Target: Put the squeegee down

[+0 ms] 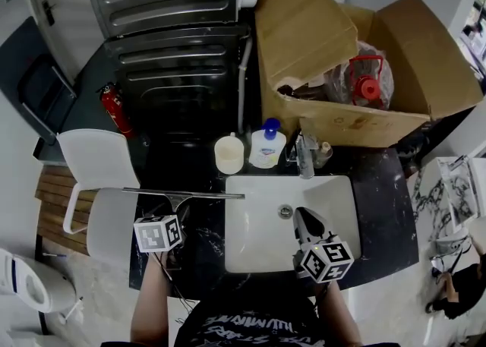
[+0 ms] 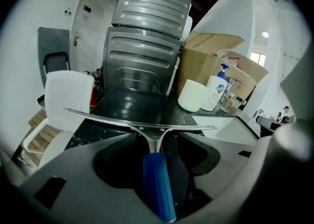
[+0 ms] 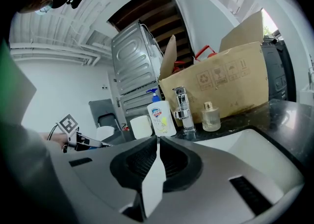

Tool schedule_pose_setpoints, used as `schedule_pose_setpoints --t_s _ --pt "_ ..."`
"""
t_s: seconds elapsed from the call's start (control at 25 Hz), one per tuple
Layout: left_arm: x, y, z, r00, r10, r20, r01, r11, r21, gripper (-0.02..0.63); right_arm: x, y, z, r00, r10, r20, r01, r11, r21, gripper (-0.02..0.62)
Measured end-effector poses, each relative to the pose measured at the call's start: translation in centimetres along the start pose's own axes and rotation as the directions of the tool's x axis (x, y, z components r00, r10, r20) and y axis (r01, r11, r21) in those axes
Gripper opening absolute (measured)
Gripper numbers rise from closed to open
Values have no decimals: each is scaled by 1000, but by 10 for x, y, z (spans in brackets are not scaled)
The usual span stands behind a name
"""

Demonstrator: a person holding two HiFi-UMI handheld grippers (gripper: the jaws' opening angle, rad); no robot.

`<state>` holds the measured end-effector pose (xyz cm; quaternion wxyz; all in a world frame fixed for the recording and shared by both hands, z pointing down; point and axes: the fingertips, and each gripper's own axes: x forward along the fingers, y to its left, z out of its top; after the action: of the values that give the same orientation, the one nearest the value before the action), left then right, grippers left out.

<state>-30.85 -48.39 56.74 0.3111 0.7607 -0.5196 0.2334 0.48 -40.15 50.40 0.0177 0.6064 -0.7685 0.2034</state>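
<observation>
The left gripper [image 1: 176, 215] tilted down over the dark counter [image 1: 190, 163], jaws wide apart; the squeegee [image 2: 154, 184] lay with its blue handle loose between them, blade beside the sink [image 1: 338, 190]. The right gripper [image 3: 157, 142] was closed, empty

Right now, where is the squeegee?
Head view, left side: the squeegee is over the dark countertop just left of the white sink, its blue handle between the open jaws of the left tool.
</observation>
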Motion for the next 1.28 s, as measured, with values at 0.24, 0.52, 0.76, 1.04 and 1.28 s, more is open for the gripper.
schedule_pose_setpoints --t_s 0.24,0.52,0.76,1.04,1.28 --pt "-48 -2 20 990 45 136 -47 999 15 281 -5 12 19 998 60 17 -59 997 -39 52" --pt "-112 -21 24 958 97 270 -101 995 2 281 -16 28 33 987 157 21 -154 984 -87 52" --pt "-157 -48 1 926 161 341 -158 987 -36 279 -43 37 33 965 263 -7 -262 958 -112 52" --pt "-200 -95 -43 893 218 393 -185 975 -120 203 -77 37 28 929 368 -40 -370 919 -138 52" --pt "-233 -128 -91 866 293 406 -244 955 -169 88 -111 41 8 897 434 -80 -441 886 -144 52"
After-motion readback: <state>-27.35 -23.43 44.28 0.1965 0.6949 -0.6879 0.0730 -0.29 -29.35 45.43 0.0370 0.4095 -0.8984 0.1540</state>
